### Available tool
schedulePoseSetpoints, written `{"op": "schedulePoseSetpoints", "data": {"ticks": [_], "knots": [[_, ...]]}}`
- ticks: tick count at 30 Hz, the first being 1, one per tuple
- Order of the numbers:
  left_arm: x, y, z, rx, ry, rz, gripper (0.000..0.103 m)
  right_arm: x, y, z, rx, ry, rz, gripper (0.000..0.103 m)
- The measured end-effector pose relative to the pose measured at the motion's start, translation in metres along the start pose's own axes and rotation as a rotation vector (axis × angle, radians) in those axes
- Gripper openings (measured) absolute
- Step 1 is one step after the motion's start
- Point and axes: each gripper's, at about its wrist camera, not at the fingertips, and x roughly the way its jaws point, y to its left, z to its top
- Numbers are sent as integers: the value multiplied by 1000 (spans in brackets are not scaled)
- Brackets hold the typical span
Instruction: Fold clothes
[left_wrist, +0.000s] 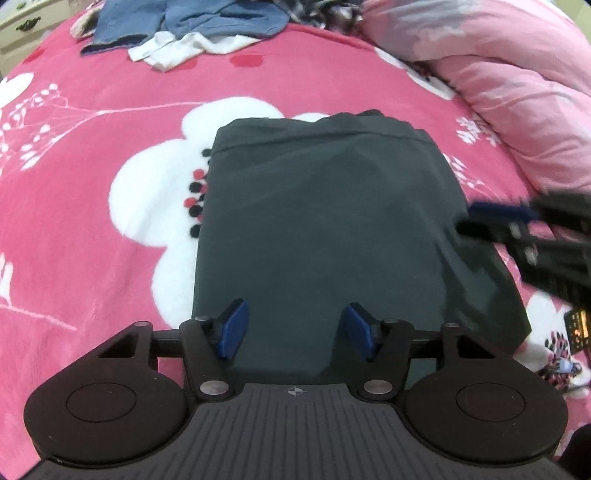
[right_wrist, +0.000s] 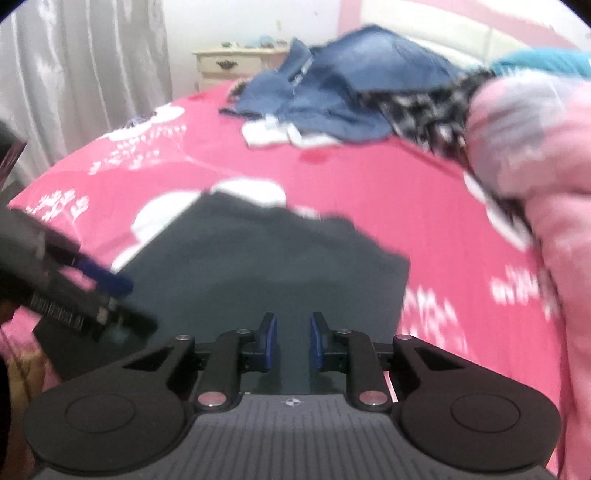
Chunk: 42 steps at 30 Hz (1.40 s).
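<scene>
Left wrist view: dark green garment (left_wrist: 325, 236) lies flat on the pink floral bedspread (left_wrist: 92, 177), centre of bed, as a neat rectangle w/ straight left edge and a hem line at the far end; near right side flares out wider. It looks folded at least in part; whether more folds are due can't be settled. Left gripper (left_wrist: 296, 334) sits over the garment's near edge, blue pads apart, nothing between them. Right gripper (left_wrist: 517, 236) enters from the right, blurred, at the garment's right edge. Unfolded pile (left_wrist: 192, 26) (blue, white, plaid items) lies far, well apart. Pink duvet (left_wrist: 517, 81) is bunched far right.

Right wrist view: right gripper (right_wrist: 293, 343) hovers over the garment's near part, pads a narrow gap apart, gripping nothing. Spacing probably suits pinching a thin cloth edge. Left gripper (right_wrist: 107, 291) is at near left, blurred.
</scene>
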Motion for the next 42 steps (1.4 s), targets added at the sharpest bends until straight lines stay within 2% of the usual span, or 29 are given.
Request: {"op": "schedulePoseSetpoints", "data": {"ticks": [5, 8, 10, 12, 15, 20, 23, 28, 32, 33, 36, 37, 38, 39, 41, 42], "knots": [[4, -2, 0, 13, 8, 19, 62, 49, -9, 29, -8, 4, 30, 22], [5, -1, -1, 13, 9, 19, 65, 91, -16, 28, -9, 64, 28, 19], [5, 0, -1, 12, 9, 15, 65, 97, -23, 28, 28, 59, 53, 18], [5, 1, -1, 10, 9, 11, 65, 87, -25, 36, 47, 48, 49, 18], [6, 4, -1, 3, 7, 3, 66, 73, -27, 49, 81, 14, 90, 19], [6, 3, -2, 4, 0, 8, 68, 119, -28, 56, 92, 85, 104, 16], [5, 4, -4, 6, -3, 11, 68, 113, -49, 70, 257, 45, 113, 17], [5, 9, -2, -23, 0, 5, 68, 77, -97, 75, 389, -23, 75, 18], [6, 9, 0, -30, 2, -1, 68, 50, -137, 58, 501, -17, 75, 22], [6, 9, 0, -28, 2, 0, 68, 47, -141, 51, 518, -5, 104, 23], [8, 9, 0, -22, 2, 3, 69, 60, -137, 25, 521, 109, 226, 23], [8, 9, 0, -20, 2, 6, 69, 67, -134, 17, 524, 147, 224, 23], [8, 8, 0, -19, 2, 9, 69, 75, -133, 7, 520, 168, 170, 21], [9, 9, 0, -18, 2, 14, 69, 82, -132, -2, 518, 188, 117, 15], [7, 8, 0, -7, 2, 41, 69, 70, -141, -12, 605, 125, 98, 15], [5, 7, 0, 5, 1, 64, 69, 64, -145, -17, 646, 93, 87, 18]]}}
